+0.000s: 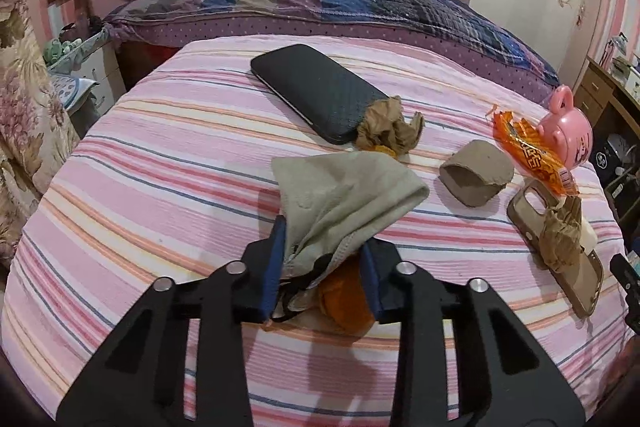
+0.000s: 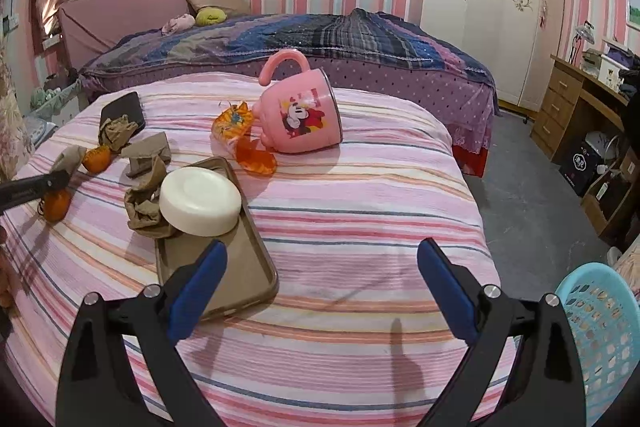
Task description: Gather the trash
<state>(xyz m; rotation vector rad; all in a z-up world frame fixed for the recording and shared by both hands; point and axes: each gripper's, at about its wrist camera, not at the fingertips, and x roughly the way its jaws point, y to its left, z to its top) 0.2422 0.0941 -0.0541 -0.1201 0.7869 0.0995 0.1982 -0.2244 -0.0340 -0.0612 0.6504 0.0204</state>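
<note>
**Blue fingers closed on a grey paper scrap**

Blue fingers (image 1: 277, 259) of the left gripper (image 1: 324, 259) are seen pressed against the near end of a crumpled grey paper piece (image 1: 344, 195), which is pinched between them. An orange peel (image 1: 346, 301) lies under the jaws, touching or just below the paper; whether it is caught as well cannot be told. The right gripper (image 2: 320, 279) is held with its fingers spread wide and nothing between them, above the striped bedspread (image 2: 360, 187).

The grasp step of the collecting is judged to be in hand. A lift is called for next, then a carry to the blue basket (image 2: 600, 327), seen at the right gripper's side, where the paper should be let go.

The grey paper is laid with its long axis running away from the gripper, its far end pointed up and to the right toward a cardboard tube (image 1: 476, 175). Beyond it, a crumpled brown paper (image 1: 388, 127) rests against a black case (image 1: 316, 91). More trash is left to the right: an orange wrapper (image 1: 528, 155) beside a pink cup (image 2: 300, 115), and brown paper (image 2: 146, 203) on a phone case (image 2: 240, 267) next to a white soap (image 2: 200, 201).
</note>
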